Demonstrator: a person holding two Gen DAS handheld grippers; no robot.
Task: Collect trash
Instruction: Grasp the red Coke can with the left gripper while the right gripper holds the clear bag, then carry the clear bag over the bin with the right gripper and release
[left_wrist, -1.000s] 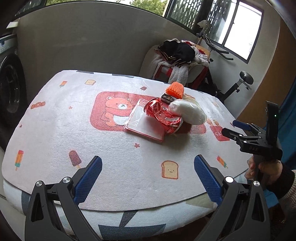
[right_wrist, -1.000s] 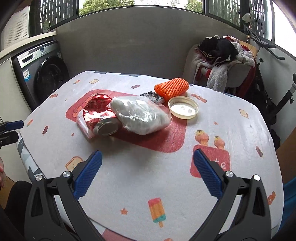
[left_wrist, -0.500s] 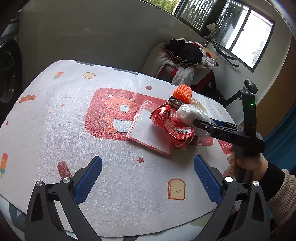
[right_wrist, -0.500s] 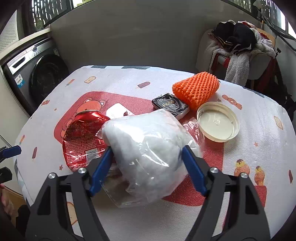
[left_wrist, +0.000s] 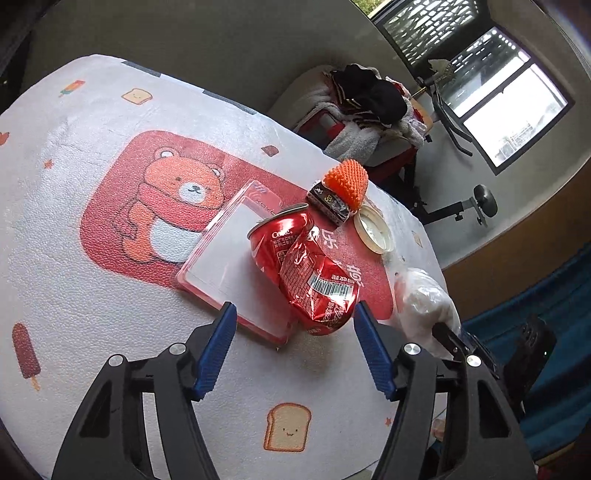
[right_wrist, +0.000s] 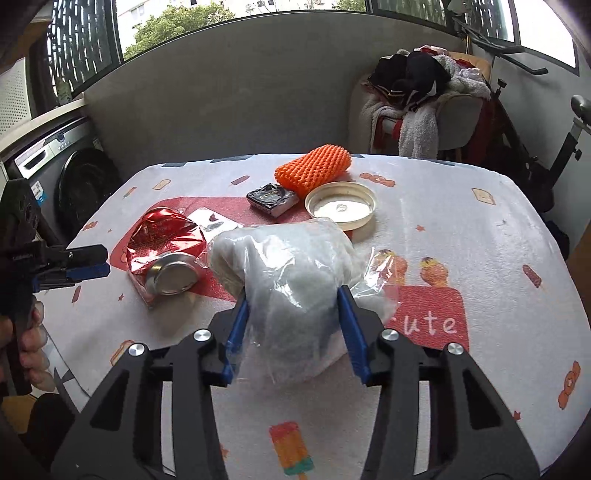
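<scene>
I had the right gripper (right_wrist: 291, 328) closing its fingers on the white plastic-wrapped bundle (right_wrist: 291, 273), pinching it from both sides on the counter (right_wrist: 461, 221). The left gripper (left_wrist: 293, 347) had been narrowing too, but its fingers stood spread either side of the crushed red can (left_wrist: 306, 273), not yet touching. I judged this the grasping step; next the left needed to close fully, then both lift.

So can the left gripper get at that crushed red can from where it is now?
Probably yes. The left gripper has just been closing, its pads either side of the crushed red can but not yet touching. Nothing lies between; the clear plastic tray lies beside the can.
</scene>
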